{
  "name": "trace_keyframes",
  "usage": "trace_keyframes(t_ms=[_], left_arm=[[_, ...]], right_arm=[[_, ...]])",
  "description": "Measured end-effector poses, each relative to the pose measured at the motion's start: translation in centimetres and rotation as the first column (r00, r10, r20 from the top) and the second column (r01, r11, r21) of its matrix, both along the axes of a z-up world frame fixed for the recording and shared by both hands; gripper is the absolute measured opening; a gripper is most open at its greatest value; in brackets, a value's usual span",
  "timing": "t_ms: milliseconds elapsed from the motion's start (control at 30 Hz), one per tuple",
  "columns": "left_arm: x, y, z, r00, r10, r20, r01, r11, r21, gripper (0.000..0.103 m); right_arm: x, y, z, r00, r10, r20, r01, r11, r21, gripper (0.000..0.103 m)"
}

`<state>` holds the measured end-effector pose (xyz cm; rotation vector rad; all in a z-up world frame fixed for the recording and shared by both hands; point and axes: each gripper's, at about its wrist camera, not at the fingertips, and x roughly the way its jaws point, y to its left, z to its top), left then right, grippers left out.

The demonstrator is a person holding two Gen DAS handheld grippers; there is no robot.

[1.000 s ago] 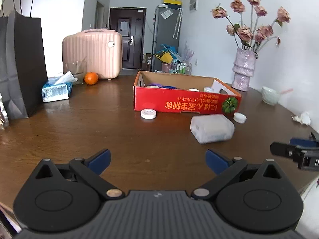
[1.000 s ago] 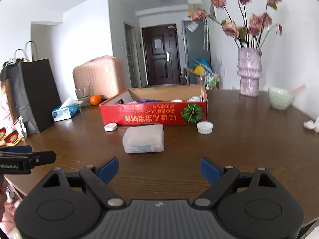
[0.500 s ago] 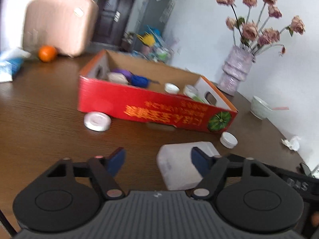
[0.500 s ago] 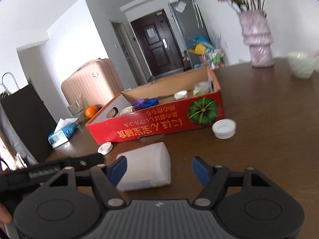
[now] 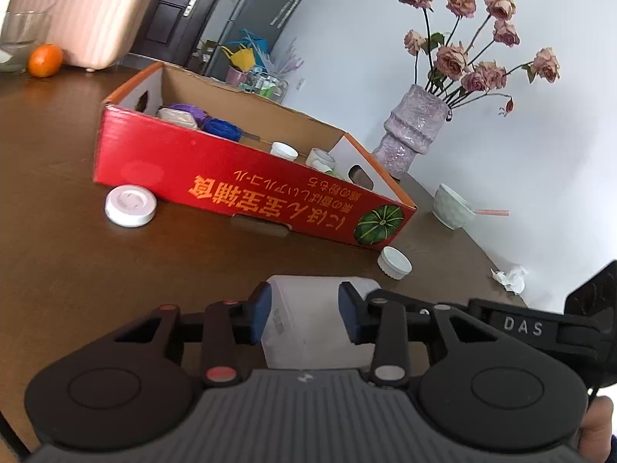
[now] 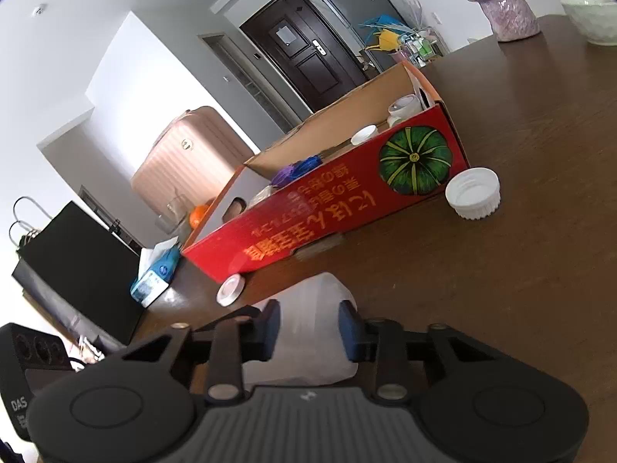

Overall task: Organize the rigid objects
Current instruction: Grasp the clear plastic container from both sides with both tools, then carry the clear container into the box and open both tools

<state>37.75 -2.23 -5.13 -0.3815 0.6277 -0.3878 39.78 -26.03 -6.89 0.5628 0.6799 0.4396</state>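
Note:
A translucent white plastic box [image 5: 308,297] lies on the brown table in front of a red carton [image 5: 246,189]. My left gripper [image 5: 304,310] is closing on one end of it, and its blue pads touch the box's sides. From the other end my right gripper [image 6: 308,326] is closing on the same box [image 6: 312,301], pads against it. The carton [image 6: 339,208] holds caps, small jars and purple and blue bits. A flat white lid [image 5: 131,206] and a ribbed white cap [image 5: 394,263] lie on the table against the carton's front.
A vase of dried roses [image 5: 408,135], a pale bowl [image 5: 451,208] and a crumpled tissue [image 5: 509,277] sit to the right. An orange [image 5: 44,61], a pink suitcase [image 5: 85,11], a tissue pack [image 6: 154,274] and a black bag [image 6: 77,270] stand to the left.
Both grippers came in from wide open and apart to the white box, one at each end, rolled, and narrowed their jaws onto it.

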Motion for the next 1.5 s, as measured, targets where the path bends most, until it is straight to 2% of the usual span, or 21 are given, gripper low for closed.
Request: trace_keyframes(t_ms=[233,433,600,733,900,1000,1100,1233,1333,1433,1500], left_arm=[[-5.5,0.4,1.0,1.0,0.012,0.002,-0.012,1.0,-0.004,0.035],[-9.0,0.3,2.1,1.0,0.005,0.027,-0.004,1.0,-0.016,0.032],[-9.9,-0.1,3.0,0.999,0.011,0.053,-0.009,0.999,-0.034,0.032],[-9.0,-0.1,4.5,0.995,0.015,0.1,-0.011,0.999,-0.034,0.032],[-4.9,-0.2,7.8,0.982,0.028,0.185,-0.025,1.0,-0.018,0.032],[-0.1,-0.3,10.0,0.976,0.015,0.217,-0.016,1.0,0.003,0.032],[5.3,-0.3,11.1,0.976,-0.008,0.218,0.005,1.0,0.015,0.033],[13.4,0.2,10.2,0.991,0.001,0.136,0.001,1.0,-0.014,0.033],[18.9,0.6,8.5,0.998,0.022,0.063,-0.021,0.999,-0.027,0.032],[22.9,0.7,6.5,1.0,0.02,0.009,-0.02,1.0,-0.011,0.032],[24.9,0.2,5.3,1.0,0.013,-0.025,-0.012,0.999,0.044,0.032]], right_arm=[[-5.8,0.6,1.1,0.999,0.029,0.027,-0.028,0.999,-0.04,0.025],[-9.6,0.0,2.0,0.998,0.009,0.057,-0.007,1.0,-0.029,0.023],[-11.5,-0.4,3.1,0.996,0.001,0.09,0.002,0.999,-0.035,0.023],[-11.2,-0.4,4.5,0.992,-0.003,0.13,0.008,0.999,-0.042,0.023],[-7.7,0.1,7.5,0.979,0.002,0.203,0.012,0.998,-0.068,0.023],[-4.0,0.4,9.7,0.968,-0.006,0.252,0.026,0.997,-0.078,0.023],[0.9,0.5,11.4,0.961,-0.03,0.274,0.051,0.996,-0.068,0.023],[8.4,0.4,11.3,0.97,-0.067,0.234,0.081,0.995,-0.05,0.022],[14.1,0.7,10.3,0.983,-0.074,0.166,0.084,0.995,-0.058,0.022],[19.1,1.2,9.2,0.992,-0.088,0.092,0.096,0.992,-0.087,0.022],[21.6,1.9,8.3,0.994,-0.086,0.062,0.094,0.987,-0.133,0.022]])
